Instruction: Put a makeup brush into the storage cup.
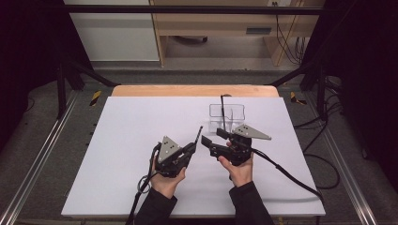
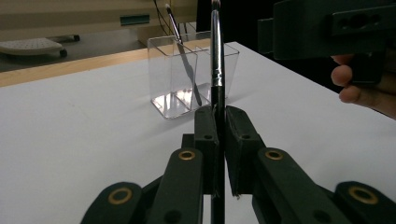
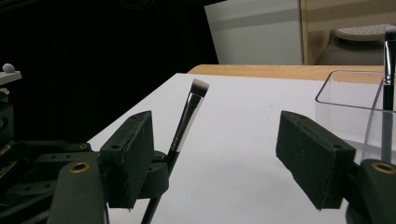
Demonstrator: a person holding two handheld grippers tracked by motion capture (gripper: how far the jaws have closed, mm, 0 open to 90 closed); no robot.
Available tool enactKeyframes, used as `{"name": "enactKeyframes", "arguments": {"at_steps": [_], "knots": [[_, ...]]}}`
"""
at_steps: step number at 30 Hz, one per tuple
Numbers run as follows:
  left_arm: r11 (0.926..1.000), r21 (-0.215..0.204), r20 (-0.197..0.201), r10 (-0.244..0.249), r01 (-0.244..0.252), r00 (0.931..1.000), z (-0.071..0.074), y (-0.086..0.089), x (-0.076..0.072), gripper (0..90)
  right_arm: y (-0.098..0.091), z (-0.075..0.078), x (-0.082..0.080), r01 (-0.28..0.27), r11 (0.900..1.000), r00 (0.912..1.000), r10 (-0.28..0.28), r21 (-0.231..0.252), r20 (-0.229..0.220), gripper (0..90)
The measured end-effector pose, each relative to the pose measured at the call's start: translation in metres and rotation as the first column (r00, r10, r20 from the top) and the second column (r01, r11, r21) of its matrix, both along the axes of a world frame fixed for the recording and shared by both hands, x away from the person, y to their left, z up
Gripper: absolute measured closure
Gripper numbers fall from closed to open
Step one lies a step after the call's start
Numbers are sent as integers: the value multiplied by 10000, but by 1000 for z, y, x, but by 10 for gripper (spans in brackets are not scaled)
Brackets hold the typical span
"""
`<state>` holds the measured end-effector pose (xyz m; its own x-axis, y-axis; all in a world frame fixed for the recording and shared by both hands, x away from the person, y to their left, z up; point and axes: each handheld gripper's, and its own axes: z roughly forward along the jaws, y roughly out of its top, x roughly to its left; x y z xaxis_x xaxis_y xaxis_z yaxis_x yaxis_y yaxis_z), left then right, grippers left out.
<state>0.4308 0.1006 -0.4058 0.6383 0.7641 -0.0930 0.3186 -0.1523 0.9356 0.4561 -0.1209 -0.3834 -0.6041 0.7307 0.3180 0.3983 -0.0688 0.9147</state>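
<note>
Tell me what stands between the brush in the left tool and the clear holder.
The brush is clamped in the left tool. The right tool hangs open close beside it, toward the clear holder, so it partly stands on the way there. The white table between them is otherwise bare. Another brush already stands in the holder.

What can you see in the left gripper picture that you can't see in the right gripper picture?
Left gripper view alone: the left gripper pinching a makeup brush's handle, and the clear organizer's dividers. Right gripper view alone: that brush's pale bristle tip, and the right gripper with its jaws apart, nothing between them. Both: the white table, the clear organizer and a second brush standing in it.
</note>
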Motion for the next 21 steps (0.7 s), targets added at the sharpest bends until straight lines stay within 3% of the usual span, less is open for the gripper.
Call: {"name": "enactKeyframes", "arguments": {"at_steps": [21], "knots": [[9997,-149,167,-188,190,9997,6,-16,-4,832,2,-1,2,-97,9990,9994,111,425,-343,488]]}}
